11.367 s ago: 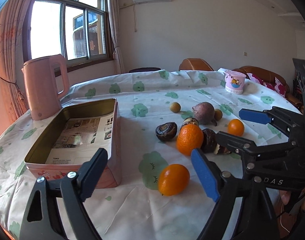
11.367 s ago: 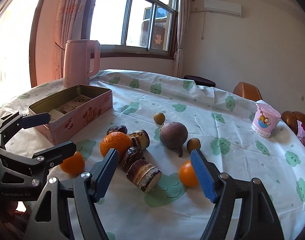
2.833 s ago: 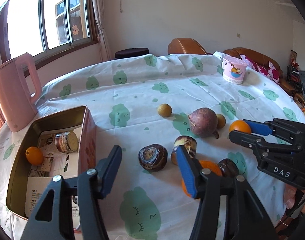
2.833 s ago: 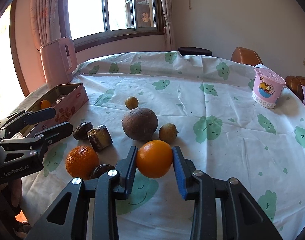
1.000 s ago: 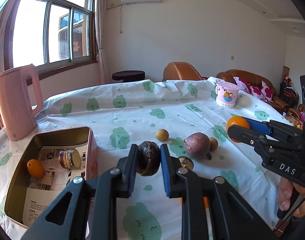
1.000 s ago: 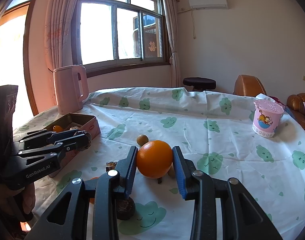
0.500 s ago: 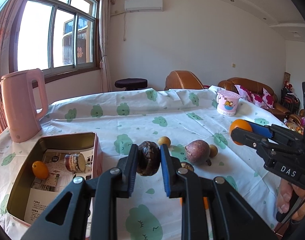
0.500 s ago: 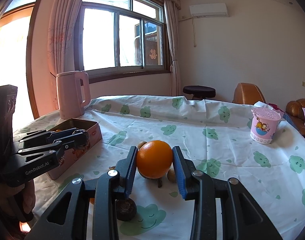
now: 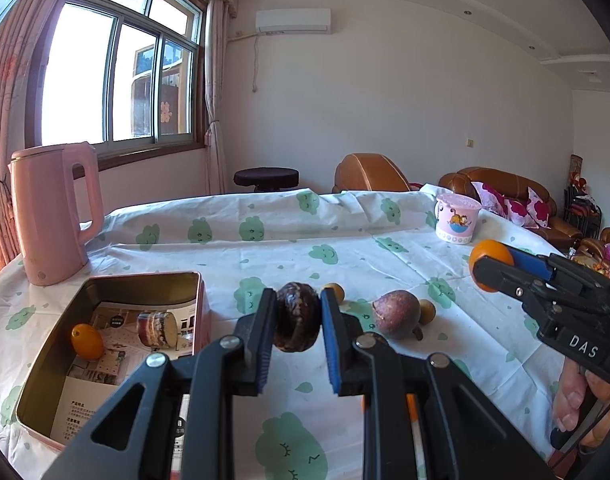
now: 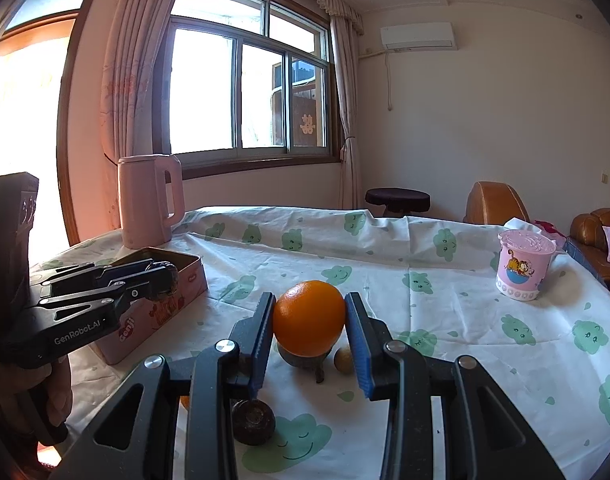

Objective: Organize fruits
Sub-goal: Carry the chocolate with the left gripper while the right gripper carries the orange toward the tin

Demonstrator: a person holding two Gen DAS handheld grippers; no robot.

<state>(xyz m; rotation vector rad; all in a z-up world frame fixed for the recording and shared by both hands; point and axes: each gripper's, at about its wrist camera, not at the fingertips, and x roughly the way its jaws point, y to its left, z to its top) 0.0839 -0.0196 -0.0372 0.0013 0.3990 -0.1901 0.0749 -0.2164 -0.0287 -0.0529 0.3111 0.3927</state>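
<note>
So we've got both grippers loaded up. Our left gripper (image 9: 297,322) is clamped on a dark wrinkly fruit (image 9: 296,322), pads pressing it from both sides and holding it in the air above the table (image 9: 289,240), just off the right wall of the pink tin (image 9: 203,304). Our right gripper (image 10: 309,330) is squeezed around an orange (image 10: 309,323), also lifted clear of the cloth, over toward the table's right edge.

Inside the tin there's a small orange fruit (image 9: 87,341) by the left wall and a brown cut piece (image 9: 157,328) next to it, both lying on printed paper. The tin sits near the left edge of the table, with a pink kettle (image 9: 53,216) just behind it at the far left corner.

On the cloth around the middle: a big purplish round fruit (image 9: 396,314), two small yellow-brown ones, one (image 9: 333,291) behind the left gripper's fingers and one (image 9: 427,312) touching the big fruit's right side. Another dark fruit (image 10: 253,422) shows under the right gripper. A pink cup (image 9: 457,219) stands toward the far right edge.
</note>
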